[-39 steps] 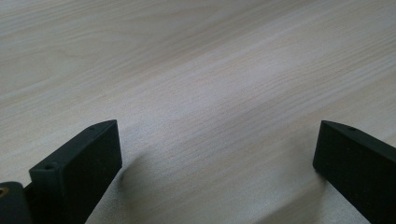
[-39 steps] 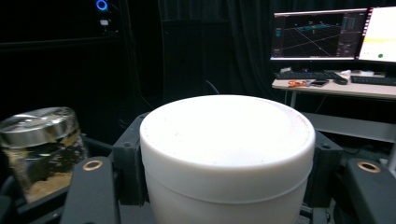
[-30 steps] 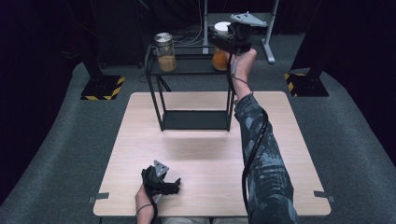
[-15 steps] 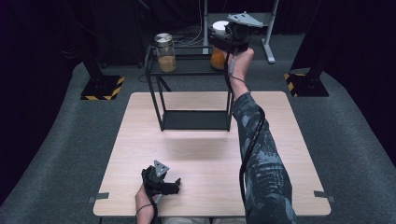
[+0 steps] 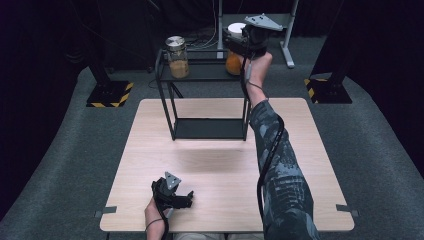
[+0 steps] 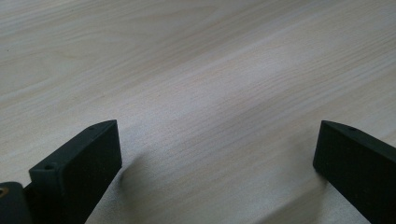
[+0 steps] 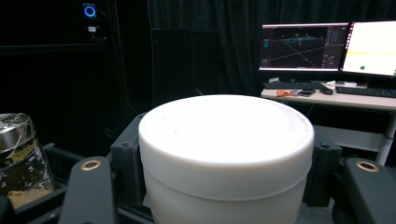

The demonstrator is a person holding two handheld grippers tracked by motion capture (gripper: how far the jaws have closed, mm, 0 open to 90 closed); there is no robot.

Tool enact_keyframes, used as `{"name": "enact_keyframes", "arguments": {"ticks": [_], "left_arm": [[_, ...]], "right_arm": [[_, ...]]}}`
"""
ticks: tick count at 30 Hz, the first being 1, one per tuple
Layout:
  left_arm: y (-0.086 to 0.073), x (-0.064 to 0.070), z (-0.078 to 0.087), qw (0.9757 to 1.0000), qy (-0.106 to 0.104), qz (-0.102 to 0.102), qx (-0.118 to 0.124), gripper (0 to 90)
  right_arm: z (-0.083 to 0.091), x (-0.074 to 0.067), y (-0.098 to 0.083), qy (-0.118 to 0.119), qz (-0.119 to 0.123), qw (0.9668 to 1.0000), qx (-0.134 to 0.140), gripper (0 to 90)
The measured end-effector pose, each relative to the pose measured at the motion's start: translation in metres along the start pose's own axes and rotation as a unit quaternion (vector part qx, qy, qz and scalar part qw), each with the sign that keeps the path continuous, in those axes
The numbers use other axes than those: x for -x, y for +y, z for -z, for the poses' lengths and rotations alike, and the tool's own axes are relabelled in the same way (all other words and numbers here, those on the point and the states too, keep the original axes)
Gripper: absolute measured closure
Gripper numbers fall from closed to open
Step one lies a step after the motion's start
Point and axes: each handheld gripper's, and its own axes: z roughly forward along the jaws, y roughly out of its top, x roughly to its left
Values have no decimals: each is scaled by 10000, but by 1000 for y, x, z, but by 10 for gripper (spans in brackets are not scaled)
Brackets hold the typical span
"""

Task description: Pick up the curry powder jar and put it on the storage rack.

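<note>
A jar with a white lid [image 5: 234,29] and orange contents stands at the right end of the black wire rack's top shelf [image 5: 205,74]. My right gripper [image 5: 236,43] reaches up to it, and its jaws press on both sides of the white lid [image 7: 226,135]. A second jar [image 5: 177,57], with a metal lid and brownish contents, stands at the shelf's left end, also seen as the metal-lidded jar [image 7: 18,158]. My left gripper [image 5: 186,198] rests on the wooden table [image 5: 300,150] near the front edge. Its jaws stand wide open over bare wood [image 6: 210,93].
The rack's lower shelf [image 5: 207,128] sits on the far half of the table. Black stands with yellow-striped feet [image 5: 107,93] flank the table on the floor. A desk with monitors [image 7: 327,46] lies beyond the rack.
</note>
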Motion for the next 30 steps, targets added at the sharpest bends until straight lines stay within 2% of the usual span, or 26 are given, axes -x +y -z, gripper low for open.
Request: {"name": "enact_keyframes", "arguments": {"ticks": [2,3,4,5,7,8,9,10,12,16,19,22,25,28,30], "left_arm": [[0,-1,0,10000,-10,2,-5,3],[0,-1,0,10000,-12,7,-7,3],[0,-1,0,10000,-11,9,-6,3],[0,0,0,10000,-2,1,-5,2],[0,0,0,10000,2,11,-4,2],[0,0,0,10000,6,9,-5,2],[0,0,0,10000,11,7,-2,2],[0,0,0,10000,10,16,0,2],[0,0,0,10000,0,22,-7,2],[0,1,0,10000,30,15,10,1],[-1,2,0,10000,52,13,19,1],[-1,3,0,10000,68,8,26,1],[-1,3,0,10000,80,1,35,1],[-1,5,0,9999,100,-16,49,1],[-2,6,0,9999,121,-46,55,1]], "right_arm": [[1,3,0,68,16,10000,-15,316],[2,3,-1,73,114,9999,6,255],[5,-6,-3,-167,332,9993,62,151],[9,-13,-8,-342,411,9985,151,56],[17,-15,-12,-498,312,9981,195,0],[22,-11,-15,-479,220,9983,231,0],[27,-5,-18,-362,119,9990,234,0],[33,-2,-20,-321,99,9992,209,0],[48,6,-28,-171,106,9995,233,0],[83,20,-48,95,141,9998,110,0],[116,31,-70,290,131,9995,-82,0],[151,43,-99,403,10,9986,-333,0],[186,51,-132,333,-114,9974,-625,0],[222,51,-172,-30,-216,9965,-812,0],[244,54,-196,-133,-412,9946,-945,0]]}}
